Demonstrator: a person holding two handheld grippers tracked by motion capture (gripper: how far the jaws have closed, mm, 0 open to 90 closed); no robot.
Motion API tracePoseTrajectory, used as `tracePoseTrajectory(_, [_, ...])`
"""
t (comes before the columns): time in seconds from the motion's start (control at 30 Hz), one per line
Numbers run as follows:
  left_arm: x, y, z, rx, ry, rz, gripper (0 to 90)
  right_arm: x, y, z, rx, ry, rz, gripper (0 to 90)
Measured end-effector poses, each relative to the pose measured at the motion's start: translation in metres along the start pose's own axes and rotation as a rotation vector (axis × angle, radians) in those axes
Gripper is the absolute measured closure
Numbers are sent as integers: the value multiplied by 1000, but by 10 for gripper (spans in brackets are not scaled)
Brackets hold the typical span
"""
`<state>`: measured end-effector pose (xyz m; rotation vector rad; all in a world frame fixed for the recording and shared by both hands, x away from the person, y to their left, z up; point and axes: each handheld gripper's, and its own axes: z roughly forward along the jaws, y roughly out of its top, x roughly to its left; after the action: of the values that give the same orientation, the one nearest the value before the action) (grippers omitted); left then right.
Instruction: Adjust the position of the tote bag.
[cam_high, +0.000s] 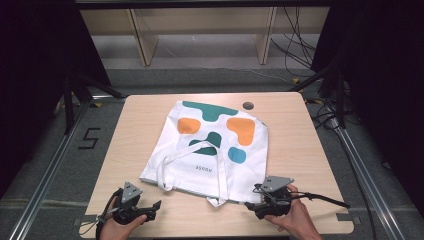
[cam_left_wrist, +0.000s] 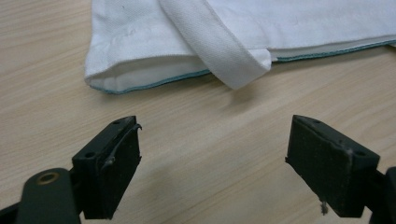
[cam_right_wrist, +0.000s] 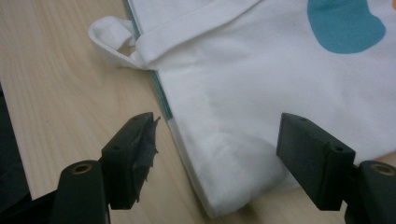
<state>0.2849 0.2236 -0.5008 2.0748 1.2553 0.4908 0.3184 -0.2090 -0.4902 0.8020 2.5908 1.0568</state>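
A white cloth tote bag with green, orange and blue shapes (cam_high: 212, 145) lies flat in the middle of the pale wooden surface (cam_high: 130, 130). The left tool (cam_left_wrist: 212, 154) and the right tool (cam_right_wrist: 217, 154) wait spread wide, each just beside one of the bag's near corners, likely so each can pinch one.

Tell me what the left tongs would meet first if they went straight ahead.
Probably the white strap of the bag, folded over its open edge. The left tongs are open, with bare table before them.
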Motion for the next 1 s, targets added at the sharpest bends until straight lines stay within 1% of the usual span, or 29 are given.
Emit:
tracePoseTrajectory(0.03, [0, 0, 0, 0, 1, 3, 166, 0, 1, 2, -1, -1, -15, 302])
tracePoseTrajectory(0.07, [0, 0, 0, -3, 4, 4, 166, 1, 2, 5, -7, -7, -12, 305])
tracePoseTrajectory(0.1, [0, 0, 0, -3, 4, 4, 166, 2, 4, 8, -4, -12, -22, 306])
tracePoseTrajectory(0.13, [0, 0, 0, -3, 1, 4, 166, 1, 5, 9, 8, -3, -36, 307])
tracePoseTrajectory(0.17, [0, 0, 0, -3, 1, 4, 166, 2, 5, 13, -1, -6, -35, 308])
tracePoseTrajectory(0.2, [0, 0, 0, -1, 2, 7, 167, 1, 6, 14, 28, -5, -46, 308])
tracePoseTrajectory(0.23, [0, 0, 1, -1, 3, 6, 167, 1, 5, 17, 21, -19, -53, 308])
tracePoseTrajectory(0.27, [0, 0, 0, 4, 0, 7, 167, 0, 4, 18, 29, -21, -65, 308])
tracePoseTrajectory(0.33, [1, 0, 1, 5, -4, 15, 167, 0, 4, 19, 30, -28, -68, 307])
tracePoseTrajectory(0.37, [0, 0, 1, -2, -6, 9, 168, 0, 4, 19, 29, -28, -70, 306])
tracePoseTrajectory(0.4, [0, 0, 2, -1, 2, 6, 169, 0, 4, 20, 30, -30, -74, 306])
tracePoseTrajectory(0.43, [0, 0, 1, 8, -10, 8, 169, 1, 4, 19, 41, -35, -65, 302])
tracePoseTrajectory(0.47, [0, 0, 1, -2, -4, 8, 169, 1, 3, 19, 52, -27, -79, 301])
tracePoseTrajectory(0.5, [0, 0, 1, -2, -4, 8, 169, 1, 3, 20, 45, -31, -79, 301])
tracePoseTrajectory(0.57, [0, 0, 1, 9, -9, 5, 169, 1, 3, 21, 54, -31, -81, 301])
tracePoseTrajectory(0.6, [0, -1, 2, 1, -10, -5, 169, 1, 2, 22, 54, -41, -94, 301])
tracePoseTrajectory(0.63, [0, -1, 2, 1, -10, -1, 169, 1, 2, 22, 55, -52, -97, 301])
tracePoseTrajectory(0.67, [0, 0, 2, 3, -3, 11, 169, 1, 2, 22, 55, -52, -99, 306])
tracePoseTrajectory(0.7, [0, 0, 2, 9, -11, 8, 169, 1, 2, 22, 54, -57, -101, 312])
tracePoseTrajectory(0.73, [0, 0, 2, 6, -12, 6, 169, 0, 2, 21, 65, -53, -104, 313])
tracePoseTrajectory(0.77, [0, 0, 2, 9, -13, 7, 169, 0, 2, 22, 47, -64, -104, 315])
tracePoseTrajectory(0.87, [0, 0, 2, 1, -4, 8, 169, 0, 2, 21, 46, -62, -108, 320])
tracePoseTrajectory(0.9, [1, 0, 2, 11, -12, 10, 170, 0, 2, 22, 48, -61, -112, 319])
tracePoseTrajectory(0.93, [0, 0, 2, 7, -2, 6, 169, 1, 1, 21, 54, -59, -113, 312])
tracePoseTrajectory(0.97, [1, 0, 1, 10, -6, 9, 169, 0, 1, 22, 54, -41, -134, 302])
tracePoseTrajectory(1.0, [-1, -1, 4, -16, 12, -23, 169, 2, 1, 22, 59, -47, -125, 304])
